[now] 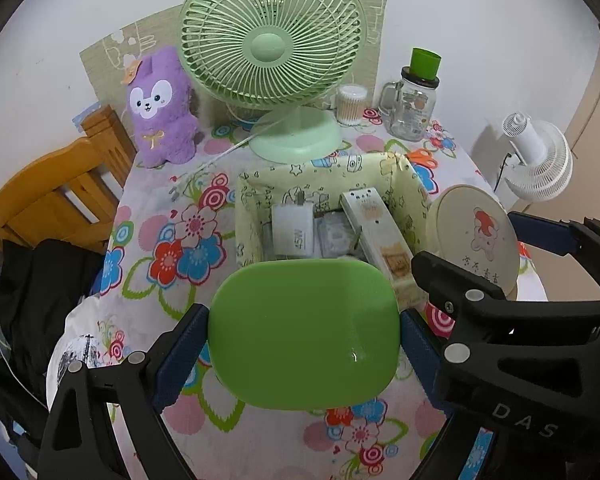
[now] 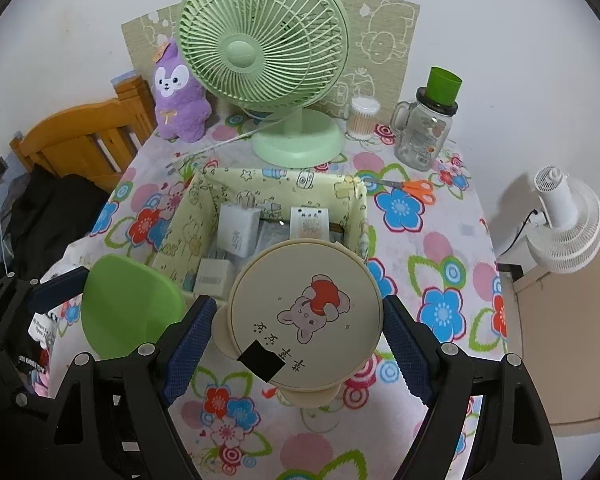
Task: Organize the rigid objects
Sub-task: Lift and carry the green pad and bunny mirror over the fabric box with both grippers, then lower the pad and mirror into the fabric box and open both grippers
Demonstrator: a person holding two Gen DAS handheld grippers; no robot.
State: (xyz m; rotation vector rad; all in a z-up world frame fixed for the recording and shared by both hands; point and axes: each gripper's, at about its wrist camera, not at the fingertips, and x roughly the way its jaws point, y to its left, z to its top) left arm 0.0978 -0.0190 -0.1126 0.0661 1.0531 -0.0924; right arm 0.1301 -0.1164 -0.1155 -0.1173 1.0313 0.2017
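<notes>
Green lid [image 1: 304, 332] clamped in left gripper [image 1: 300, 340]; cream round lid [image 2: 306, 316] clamped in right gripper [image 2: 300, 332]. Both hover at fabric box [image 2: 346, 192] front edge, mid-table. Risk: lids collide, slip from pads.

We are looking at our left tool [image 1: 304, 332] and right tool [image 2: 300, 340]: both are showing black skeletal frames with triangular cut-outs, round silver screw heads and textured dark-blue pads [image 2: 188, 344]. White letters "DAS" are marking one black frame.
</notes>
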